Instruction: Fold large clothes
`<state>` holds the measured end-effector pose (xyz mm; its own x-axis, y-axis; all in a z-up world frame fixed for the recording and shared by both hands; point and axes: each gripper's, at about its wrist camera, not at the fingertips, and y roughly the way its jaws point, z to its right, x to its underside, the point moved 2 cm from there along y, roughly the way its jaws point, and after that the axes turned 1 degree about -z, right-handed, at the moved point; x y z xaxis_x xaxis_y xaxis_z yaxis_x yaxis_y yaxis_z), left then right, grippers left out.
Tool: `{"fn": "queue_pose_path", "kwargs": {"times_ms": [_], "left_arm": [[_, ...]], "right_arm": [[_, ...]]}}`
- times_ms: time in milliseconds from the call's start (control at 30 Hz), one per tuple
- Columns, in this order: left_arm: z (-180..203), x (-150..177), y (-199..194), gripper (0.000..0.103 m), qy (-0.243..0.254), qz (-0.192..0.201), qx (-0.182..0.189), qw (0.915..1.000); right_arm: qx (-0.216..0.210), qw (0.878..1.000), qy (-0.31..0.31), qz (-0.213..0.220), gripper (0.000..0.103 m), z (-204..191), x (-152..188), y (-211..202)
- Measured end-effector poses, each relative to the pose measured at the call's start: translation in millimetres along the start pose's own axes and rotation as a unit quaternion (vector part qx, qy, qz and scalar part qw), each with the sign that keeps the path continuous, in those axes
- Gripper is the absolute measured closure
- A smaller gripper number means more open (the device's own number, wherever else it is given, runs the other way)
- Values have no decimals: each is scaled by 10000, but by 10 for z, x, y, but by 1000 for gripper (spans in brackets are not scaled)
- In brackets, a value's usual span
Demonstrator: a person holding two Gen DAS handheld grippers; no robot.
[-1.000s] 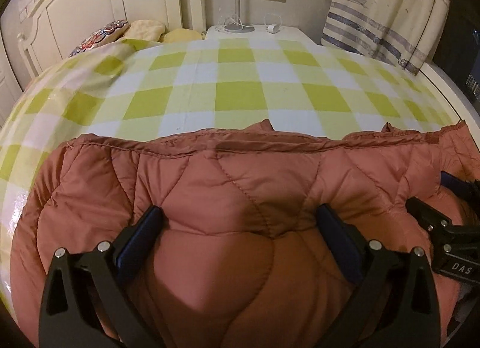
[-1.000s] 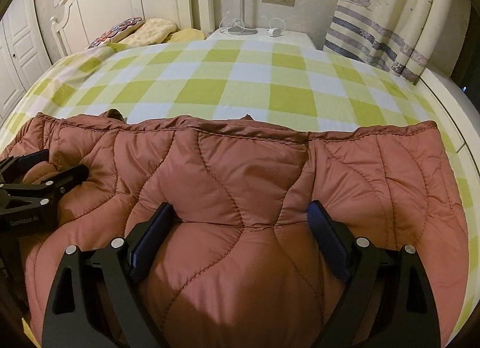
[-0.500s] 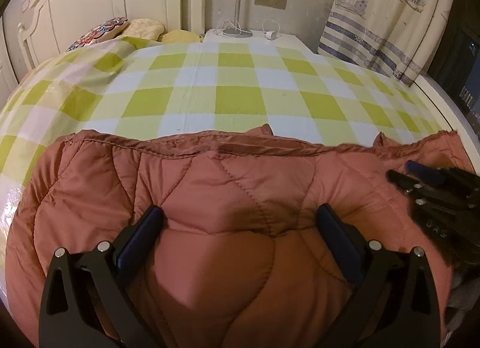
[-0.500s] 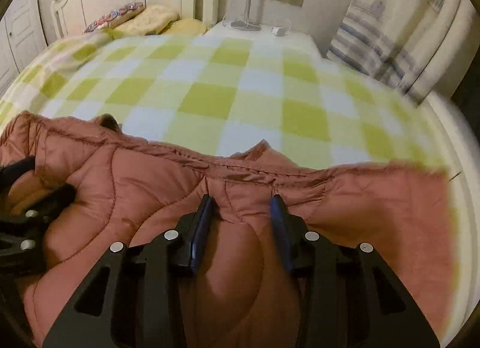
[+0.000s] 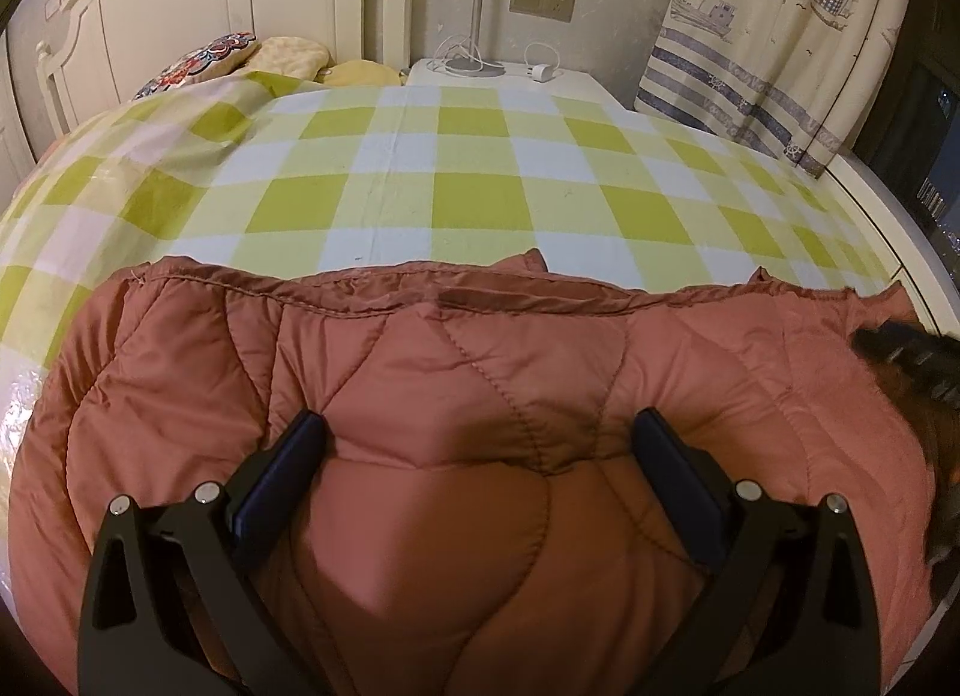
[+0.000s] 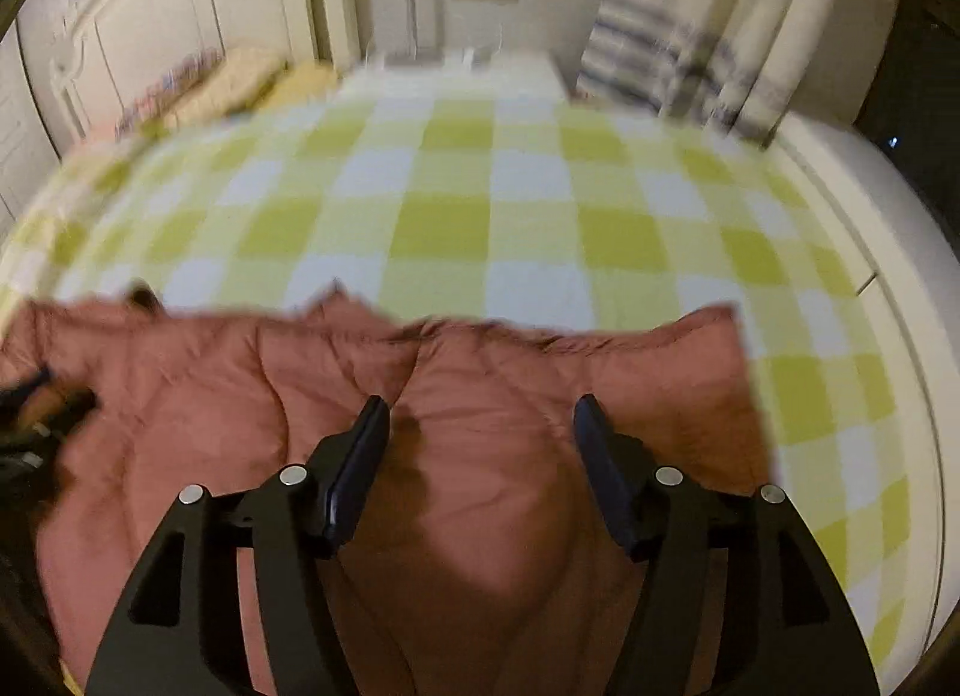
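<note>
A rust-red quilted jacket (image 5: 456, 384) lies across the near part of a bed with a green-and-white checked cover (image 5: 480, 180). My left gripper (image 5: 480, 426) is open, its jaws wide apart and pressed down on the jacket's padding. My right gripper (image 6: 480, 414) is open to a middling width over the jacket (image 6: 480, 492), with fabric bulging between the jaws; this view is blurred by motion. The right gripper shows as a dark blur at the right edge of the left wrist view (image 5: 912, 354). The left gripper shows at the left edge of the right wrist view (image 6: 36, 414).
A white headboard (image 5: 198, 6) and pillows (image 5: 240, 54) stand at the far left. A white nightstand (image 5: 510, 75) with a lamp base and a charger is at the back. A striped curtain (image 5: 774, 30) hangs at the right. The bed's white edge (image 5: 888, 216) runs along the right.
My right gripper narrowed on the jacket half a second ago and has since opened wider, and it has swung quickly. My left gripper has stayed open and pressed on the jacket.
</note>
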<state>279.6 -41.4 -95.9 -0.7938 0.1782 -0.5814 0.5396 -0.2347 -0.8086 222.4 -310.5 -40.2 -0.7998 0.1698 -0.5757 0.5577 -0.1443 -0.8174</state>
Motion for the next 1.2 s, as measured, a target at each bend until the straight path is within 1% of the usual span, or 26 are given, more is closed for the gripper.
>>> {"fn": "queue_pose_path", "kwargs": {"times_ms": [33,67,100,133,167,200,233,267,300,333,400,433,467,500,600,633,667,700,733,800,833,967,1067,1100,1133,1200], "left_arm": [[-1,1,-1,2,-2,2,3,10000],[1,4,-3,2,-5,2,6,10000],[0,1,0,2,-5,3,4,10000],[2,3,-2,2,-4,3,4,10000],[0,2,-1,2,-5,5,8,10000],[7,9,-7,2,-3,10,10,10000],[3,5,-5,2,-2,10,7,10000],[4,5,-5,2,-8,7,13,10000],[11,7,-7,2,-9,5,11,10000],[6,6,-2,2,0,1,-1,10000],[2,4,-3,2,-3,9,8,10000],[4,3,-2,2,-5,8,9,10000],[5,4,0,2,-3,5,3,10000],[3,4,0,2,0,4,-1,10000],[3,8,-1,2,-1,2,-3,10000],[6,9,-3,2,-5,6,1,10000],[5,11,-4,2,-10,11,6,10000],[4,12,-3,2,-15,15,9,10000],[1,8,0,2,-19,13,13,10000],[2,10,-1,2,-14,14,21,10000],[2,11,-2,2,-19,11,29,10000],[23,-15,22,2,49,-71,-93,9999],[76,-67,-26,2,288,-334,-275,9986],[66,-95,-87,2,317,-301,-222,9988],[22,-139,-201,2,337,-132,-119,9993],[-146,-197,-321,2,269,161,-225,9993]], "right_arm": [[5,9996,183,211,31,108,-23,-95],[48,9991,297,296,26,200,-26,-130],[162,9986,425,271,26,297,-10,-101],[272,9984,487,27,25,408,34,30],[269,9980,488,-299,14,499,108,215],[87,9972,619,-411,13,565,156,306],[-315,9933,1035,-411,14,702,204,340],[-467,9897,1288,-414,14,796,220,315],[-461,9889,1365,-359,14,831,222,261],[-349,9895,1389,-178,15,874,208,132],[-104,9895,1416,262,15,924,194,-150],[-82,9878,1468,514,15,930,195,-346],[-120,9872,1464,621,15,907,192,-447],[-263,9879,1299,808,15,782,179,-628],[-484,9934,437,948,13,301,132,-827],[-574,9936,-13,975,11,22,159,-841],[-621,9932,-214,965,11,-114,183,-808],[-622,9931,-435,894,11,-260,225,-735],[-499,9947,-603,666,11,-391,273,-536],[-243,9975,-656,115,8,-463,401,-94],[-370,9982,-466,116,5,-425,448,51],[-342,9986,-389,58,4,-420,416,63],[-327,9987,-388,56,4,-411,423,57],[-323,9987,-388,58,4,-396,398,51],[-314,9987,-389,70,5,-387,408,53],[-301,9987,-392,82,5,-406,422,55]]}}
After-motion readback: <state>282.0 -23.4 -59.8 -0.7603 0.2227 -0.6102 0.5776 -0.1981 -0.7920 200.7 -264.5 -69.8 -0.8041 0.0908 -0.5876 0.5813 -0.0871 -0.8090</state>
